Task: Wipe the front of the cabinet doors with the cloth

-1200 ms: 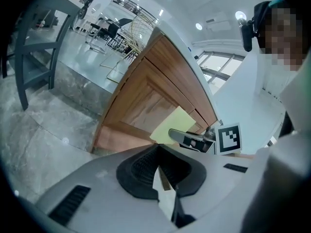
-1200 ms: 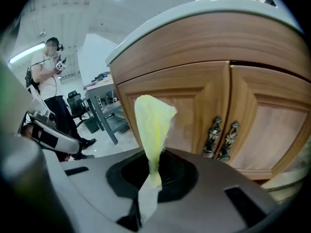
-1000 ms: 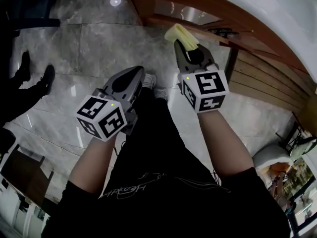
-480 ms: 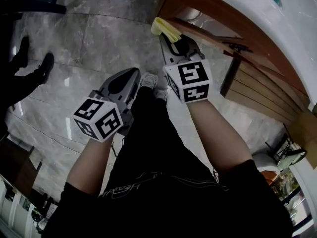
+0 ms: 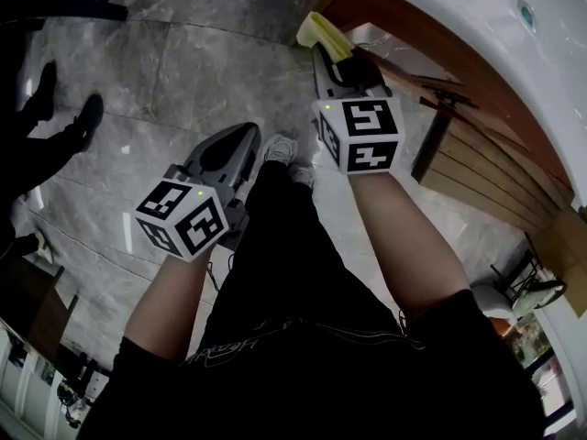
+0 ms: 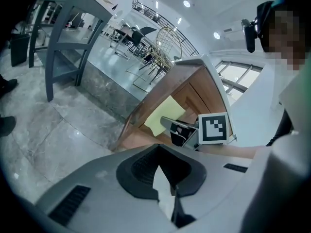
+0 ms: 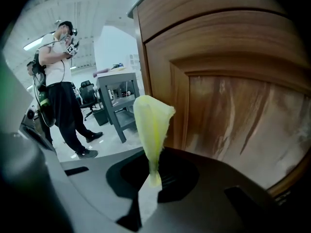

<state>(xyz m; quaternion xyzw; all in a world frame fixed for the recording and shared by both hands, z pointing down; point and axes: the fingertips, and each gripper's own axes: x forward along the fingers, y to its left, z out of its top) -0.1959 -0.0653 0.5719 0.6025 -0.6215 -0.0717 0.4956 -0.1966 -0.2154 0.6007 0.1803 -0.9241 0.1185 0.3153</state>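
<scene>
The left hand-held gripper [image 5: 244, 141] is held low beside the person's legs. Its jaws are together with nothing between them, and the bare left forearm [image 5: 174, 296] is drawn in close. The right hand-held gripper [image 5: 323, 51] reaches farther forward on the outstretched right forearm [image 5: 408, 236], its jaws pinched on a yellow cloth [image 5: 321, 31].

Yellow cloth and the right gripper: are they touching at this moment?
Touching. The right gripper view shows the right gripper with its jaws closed on the lower end of the yellow cloth, which stands up from between them.
</scene>
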